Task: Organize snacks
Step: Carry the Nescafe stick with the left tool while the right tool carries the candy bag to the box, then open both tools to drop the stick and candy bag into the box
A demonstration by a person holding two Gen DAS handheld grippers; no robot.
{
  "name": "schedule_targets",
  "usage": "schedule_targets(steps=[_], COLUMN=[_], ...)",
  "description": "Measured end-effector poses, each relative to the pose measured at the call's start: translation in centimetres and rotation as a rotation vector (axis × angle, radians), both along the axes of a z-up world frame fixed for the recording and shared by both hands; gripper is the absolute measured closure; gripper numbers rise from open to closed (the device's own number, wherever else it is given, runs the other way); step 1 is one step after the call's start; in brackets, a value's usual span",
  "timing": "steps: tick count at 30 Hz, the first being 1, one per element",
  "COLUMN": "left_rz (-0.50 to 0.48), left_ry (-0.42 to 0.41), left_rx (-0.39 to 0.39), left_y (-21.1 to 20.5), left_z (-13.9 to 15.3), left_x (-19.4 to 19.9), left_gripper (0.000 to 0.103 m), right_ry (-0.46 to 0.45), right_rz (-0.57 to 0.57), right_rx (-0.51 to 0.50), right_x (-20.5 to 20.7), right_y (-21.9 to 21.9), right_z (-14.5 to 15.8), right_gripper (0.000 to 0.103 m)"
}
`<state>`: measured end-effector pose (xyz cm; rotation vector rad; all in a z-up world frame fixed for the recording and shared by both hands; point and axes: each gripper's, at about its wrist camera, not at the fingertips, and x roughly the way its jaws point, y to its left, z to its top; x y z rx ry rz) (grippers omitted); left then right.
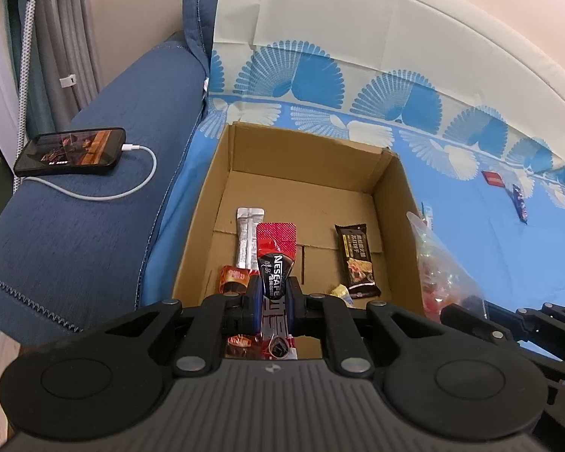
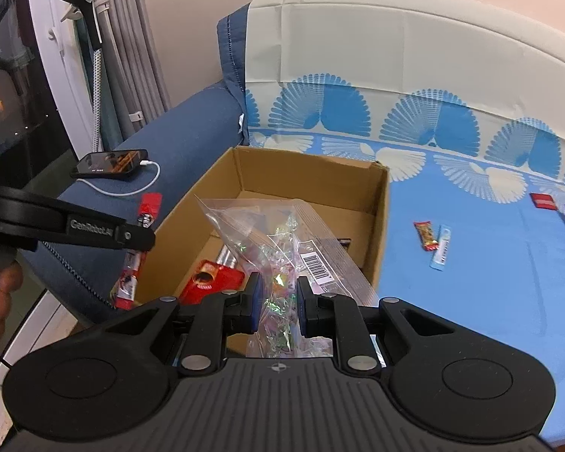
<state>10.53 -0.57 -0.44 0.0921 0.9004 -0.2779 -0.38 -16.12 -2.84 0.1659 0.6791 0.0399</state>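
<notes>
My left gripper (image 1: pixel 274 290) is shut on a red Nescafe sachet (image 1: pixel 274 248), held upright over the near side of an open cardboard box (image 1: pixel 395 196). On the box floor lie a silver sachet (image 1: pixel 246 237), a dark brown bar (image 1: pixel 357 260) and an orange-red packet (image 1: pixel 233 280). My right gripper (image 2: pixel 278 293) is shut on a clear bag of wrapped candies (image 2: pixel 267 233), above the box's (image 2: pixel 308 177) near right corner. The left gripper (image 2: pixel 139 239) shows at the left of the right wrist view.
The box stands on a sofa seat covered by a blue fan-patterned cloth (image 2: pixel 470 282). Loose snacks lie on it to the right: a red-yellow bar (image 2: pixel 425 235), a pale blue packet (image 2: pixel 442 252), a red packet (image 2: pixel 543 200). A charging phone (image 1: pixel 71 150) rests on the sofa arm.
</notes>
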Motion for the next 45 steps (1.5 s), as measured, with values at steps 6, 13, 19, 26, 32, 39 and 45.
schedule_targets(steps=[6, 13, 19, 26, 32, 39, 45], left_rz=[0.003, -0.013, -0.022, -0.024, -0.018, 0.005, 0.000], left_ry=[0.014, 0.036, 0.054, 0.063, 0.068, 0.041, -0.050], left_rx=[0.016, 0.037, 0.049, 0.071, 0.096, 0.156, 0.198], left_y=[-0.3, -1.1, -1.6, -1.9, -2.0, -2.2, -1.8], left_z=[-1.1, -2.8, -4.2, -5.7, -6.9, -7.3, -5.7], left_x=[2.4, 4.8, 6.7, 8.6, 10.0, 10.7, 8.1], left_gripper=[0.090, 0.090, 0.090, 0.090, 0.090, 0.023, 0.000], right_ry=[0.012, 0.039, 0.060, 0.084, 0.093, 0.073, 0.048], right_rz=[0.009, 0.004, 0.003, 0.007, 0.006, -0.003, -0.033], right_rx=[0.013, 0.034, 0.046, 0.053, 0.051, 0.082, 0.132], right_x=[2.6, 5.5, 7.6, 9.6, 10.7, 12.0, 11.2], right_y=[-0.3, -0.9, -1.1, -1.2, -1.0, -1.1, -1.9], right_z=[-0.6, -1.9, -3.2, -4.6, -5.3, -5.6, -4.8], right_gripper=[0.083, 0.083, 0.083, 0.083, 0.083, 0.071, 0.028])
